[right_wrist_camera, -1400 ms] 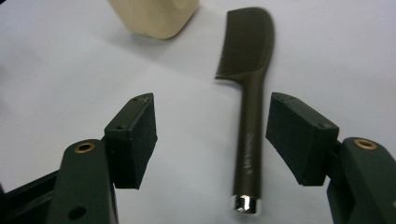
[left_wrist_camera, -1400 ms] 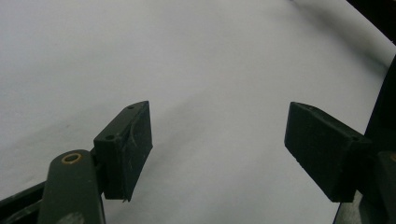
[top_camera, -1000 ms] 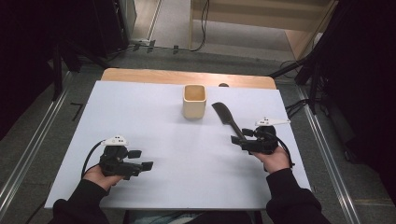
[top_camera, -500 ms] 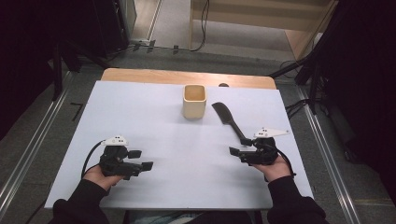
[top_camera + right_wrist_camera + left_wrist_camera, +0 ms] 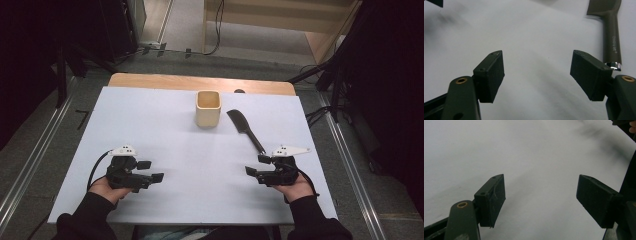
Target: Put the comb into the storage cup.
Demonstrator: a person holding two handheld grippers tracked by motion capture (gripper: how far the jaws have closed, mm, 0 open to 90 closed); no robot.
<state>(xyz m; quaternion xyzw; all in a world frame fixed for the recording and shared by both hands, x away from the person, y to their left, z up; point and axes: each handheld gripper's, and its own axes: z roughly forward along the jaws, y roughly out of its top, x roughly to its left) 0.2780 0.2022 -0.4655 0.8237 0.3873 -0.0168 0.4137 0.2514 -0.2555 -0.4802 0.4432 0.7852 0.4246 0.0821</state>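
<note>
Dark flat plastic spatula (image 5: 245, 129) lies on the white table (image 5: 165, 125), right of a beige square cup (image 5: 208, 108), handle end just beyond the right gripper (image 5: 260, 170), whose empty jaws have just been opening. Left gripper (image 5: 150, 171) rests open, farther away.

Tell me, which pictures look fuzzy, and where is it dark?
In the high view the white table is bright and sharp, but the room around it is nearly black. In the right gripper view the spatula is soft and its metal end glints. In the left gripper view the far table is blurry with a smudgy shadow.
</note>
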